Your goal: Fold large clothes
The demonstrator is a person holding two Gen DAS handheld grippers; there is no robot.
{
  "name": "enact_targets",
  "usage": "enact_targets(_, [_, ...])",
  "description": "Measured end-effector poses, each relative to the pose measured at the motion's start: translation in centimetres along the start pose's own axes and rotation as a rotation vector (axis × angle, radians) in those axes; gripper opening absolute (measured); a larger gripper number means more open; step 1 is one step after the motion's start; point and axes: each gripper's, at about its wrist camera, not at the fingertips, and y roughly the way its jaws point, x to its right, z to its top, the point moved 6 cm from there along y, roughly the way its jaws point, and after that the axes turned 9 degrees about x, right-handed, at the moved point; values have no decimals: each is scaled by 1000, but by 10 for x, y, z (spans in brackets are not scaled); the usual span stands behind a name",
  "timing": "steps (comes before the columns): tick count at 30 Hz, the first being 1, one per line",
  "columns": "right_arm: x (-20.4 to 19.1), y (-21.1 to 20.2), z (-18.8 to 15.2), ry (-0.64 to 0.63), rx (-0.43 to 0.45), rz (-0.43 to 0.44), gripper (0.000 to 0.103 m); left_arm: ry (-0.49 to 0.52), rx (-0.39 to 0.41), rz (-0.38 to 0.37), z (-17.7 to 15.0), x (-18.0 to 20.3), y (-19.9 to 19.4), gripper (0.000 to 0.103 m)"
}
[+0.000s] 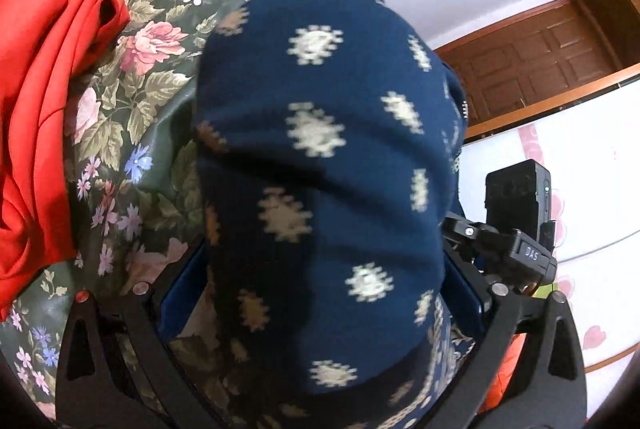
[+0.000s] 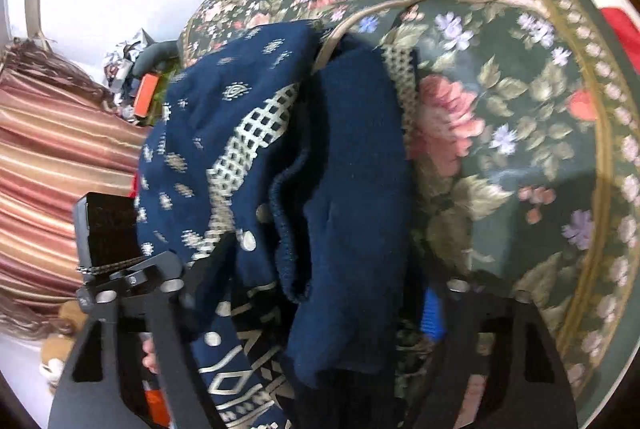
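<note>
Mid-fold: both claws carry the navy patterned sweater (image 1: pixel 320 169) down over the floral bedspread (image 1: pixel 160 77). Left claw (image 1: pixel 320 293) and right claw (image 2: pixel 312 293) stand part-open with cloth bunched between; pad contact can't be told. Next: lay it flat, release.

Even indoor light, motion blur throughout, fisheye bending and dark vignetting at the edges.

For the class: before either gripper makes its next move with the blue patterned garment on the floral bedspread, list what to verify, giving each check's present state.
1. Blue patterned garment between left gripper jaws: ok.
2. Garment between right gripper jaws: ok.
3. Pads actually pressing cloth: cannot tell, fabric hides them.
4. Garment smooth: not ok, bunched.
5. Red garment apart from the blue one: ok.
6. Floral bedspread bare beside it: ok.
</note>
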Motion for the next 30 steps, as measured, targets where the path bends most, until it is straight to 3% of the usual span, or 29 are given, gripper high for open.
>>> enact_targets(3, [-10, -4, -2, -5, -5, -10, 45, -10, 1, 3, -1, 6, -4, 91])
enact_targets(6, [-23, -12, -3, -22, -2, -30, 37, 9, 0, 14, -5, 14, -17, 81])
enact_targets(11, [-62, -21, -3, -93, 22, -24, 36, 57, 48, 24, -1, 34, -55, 78])
enact_targets(18, [-148, -27, 8, -229, 94, 39, 36, 102, 208, -1, 27, 53, -144, 78])
enact_targets(24, [-214, -1, 17, -309, 116, 108, 36, 123, 328, 28, 48, 38, -215, 78])
enact_targets(30, [-259, 55, 23, -352, 92, 154, 35, 118, 438, 122, 80, -5, -274, 78])
